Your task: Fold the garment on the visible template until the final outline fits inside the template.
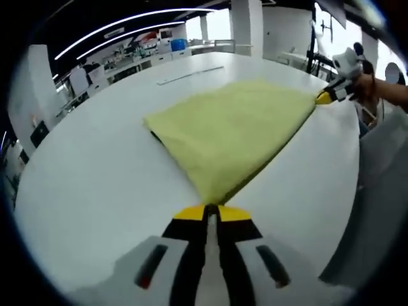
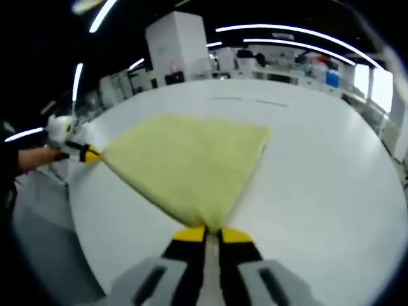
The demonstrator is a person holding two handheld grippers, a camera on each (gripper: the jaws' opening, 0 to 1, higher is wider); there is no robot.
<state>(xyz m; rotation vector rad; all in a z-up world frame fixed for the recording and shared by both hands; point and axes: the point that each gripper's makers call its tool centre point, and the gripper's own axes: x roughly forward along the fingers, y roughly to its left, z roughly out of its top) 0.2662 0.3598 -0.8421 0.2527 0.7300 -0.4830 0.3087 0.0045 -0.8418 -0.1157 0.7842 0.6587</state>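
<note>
A yellow garment [image 1: 233, 134] lies on a wide white table [image 1: 95, 185]; lab benches [image 1: 137, 57] stand upper left. Left gripper [image 1: 211, 210] and right gripper [image 2: 213, 233] each pinch a garment corner, jaws closed.

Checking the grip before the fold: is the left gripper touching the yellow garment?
Touching. In the left gripper view, the left gripper is shut on the yellow garment's corner.

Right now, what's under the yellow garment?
The yellow garment lies on the white table, with a dark strip showing beneath its left edge. Whatever else lies beneath is covered. Both tools grip corners: left tool, right tool.
</note>
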